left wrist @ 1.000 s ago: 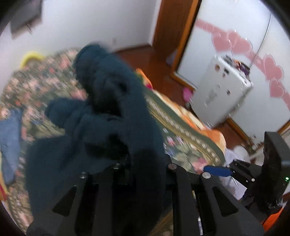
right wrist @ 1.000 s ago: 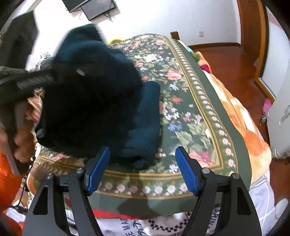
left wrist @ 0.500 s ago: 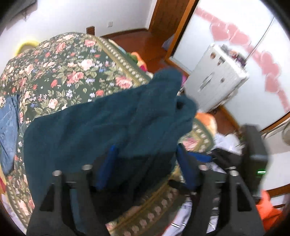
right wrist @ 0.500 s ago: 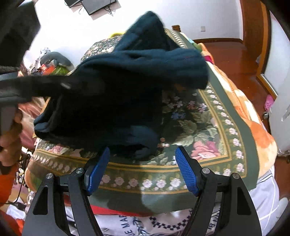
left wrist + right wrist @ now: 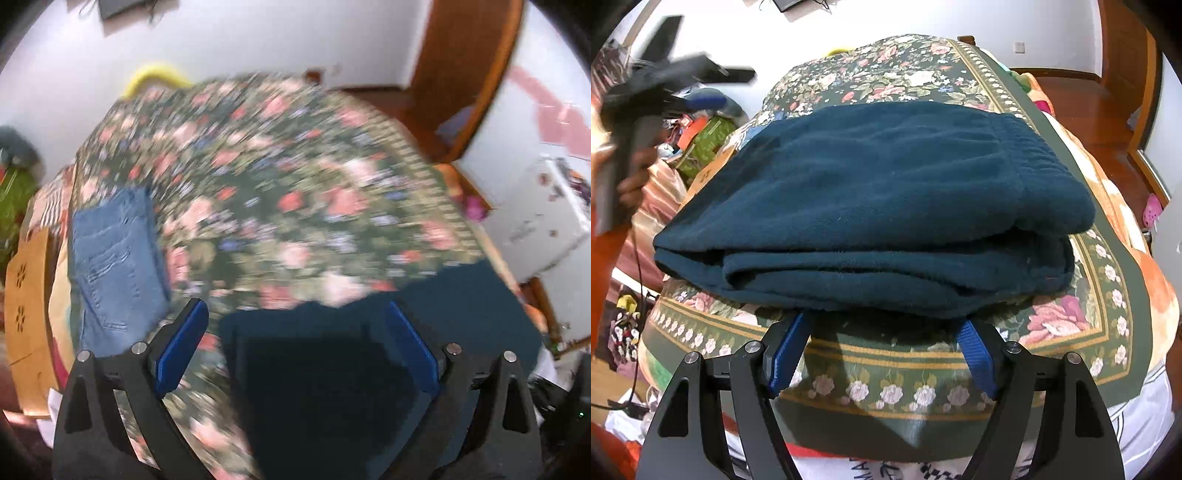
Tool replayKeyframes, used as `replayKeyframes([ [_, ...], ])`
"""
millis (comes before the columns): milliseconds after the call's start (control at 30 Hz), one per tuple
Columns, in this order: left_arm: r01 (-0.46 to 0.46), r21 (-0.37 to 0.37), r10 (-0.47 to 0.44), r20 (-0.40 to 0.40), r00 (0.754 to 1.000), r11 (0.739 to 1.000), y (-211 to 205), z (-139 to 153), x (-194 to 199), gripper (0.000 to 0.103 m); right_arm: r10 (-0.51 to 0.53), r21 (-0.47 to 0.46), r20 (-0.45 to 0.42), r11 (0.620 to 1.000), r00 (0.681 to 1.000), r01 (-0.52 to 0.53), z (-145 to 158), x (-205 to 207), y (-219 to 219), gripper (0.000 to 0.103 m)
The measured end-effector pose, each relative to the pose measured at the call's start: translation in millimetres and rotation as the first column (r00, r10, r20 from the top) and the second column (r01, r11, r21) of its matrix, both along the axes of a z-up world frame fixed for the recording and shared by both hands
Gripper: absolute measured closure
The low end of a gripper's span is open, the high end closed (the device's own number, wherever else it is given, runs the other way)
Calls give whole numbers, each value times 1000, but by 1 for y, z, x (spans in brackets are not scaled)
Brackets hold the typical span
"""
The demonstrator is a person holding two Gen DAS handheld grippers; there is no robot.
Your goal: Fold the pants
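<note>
The dark teal fleece pants lie folded in a thick stack on the floral bedspread, near its front edge. My right gripper is open and empty, its blue fingertips just under the stack's near edge. My left gripper is open and empty above the pants, which fill the lower part of its blurred view. The left gripper also shows in the right wrist view, raised at the upper left in a hand.
Folded blue jeans lie on the bedspread to the left. A cardboard box stands beside the bed's left side. A white cabinet and a wooden door frame are at the right. Clutter lies left of the bed.
The left gripper opened, let go of the pants and lifted away to the left. The pants dropped from mid-air and now lie folded flat on the bed. The right gripper moved closer to them.
</note>
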State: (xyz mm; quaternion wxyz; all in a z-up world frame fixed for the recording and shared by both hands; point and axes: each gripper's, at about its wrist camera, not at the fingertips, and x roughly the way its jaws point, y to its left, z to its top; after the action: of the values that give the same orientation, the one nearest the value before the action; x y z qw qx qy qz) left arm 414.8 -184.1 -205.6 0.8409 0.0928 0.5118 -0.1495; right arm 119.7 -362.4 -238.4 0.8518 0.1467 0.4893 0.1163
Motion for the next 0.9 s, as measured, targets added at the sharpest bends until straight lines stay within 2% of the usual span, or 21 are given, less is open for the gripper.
replayKeyframes([
  [67,-23,66,26,-41,999,998,12,-28,28,6,13,0,-2,1000,1000,-13,-2,5,0,29],
  [133,-41,178,55,-77,995,983,21,-63,53,6,22,3,-5,1000,1000,-22,-5,10,-1,29],
  [167,-31,207,51,-93,994,978,25,-76,56,6,26,5,-8,1000,1000,-26,-6,14,-2,30],
  [267,34,216,-1,-153,988,976,35,-106,58,5,36,0,-13,999,999,-36,-6,28,-1,31],
  [333,64,196,-38,-131,991,979,44,-105,50,5,50,-38,-21,998,999,-51,-3,43,0,31],
  [467,112,214,-93,-96,991,970,72,-100,31,5,60,-65,-20,996,998,-61,-1,87,-3,31],
  [600,34,160,-21,-83,996,987,116,-91,8,5,94,-74,15,993,995,-93,4,131,7,31],
  [733,-14,137,23,-62,998,990,145,-84,-21,5,125,-97,52,988,991,-120,8,172,19,32],
  [900,-47,85,53,-72,996,995,153,-80,-53,5,118,-164,19,980,993,-114,15,171,12,32],
])
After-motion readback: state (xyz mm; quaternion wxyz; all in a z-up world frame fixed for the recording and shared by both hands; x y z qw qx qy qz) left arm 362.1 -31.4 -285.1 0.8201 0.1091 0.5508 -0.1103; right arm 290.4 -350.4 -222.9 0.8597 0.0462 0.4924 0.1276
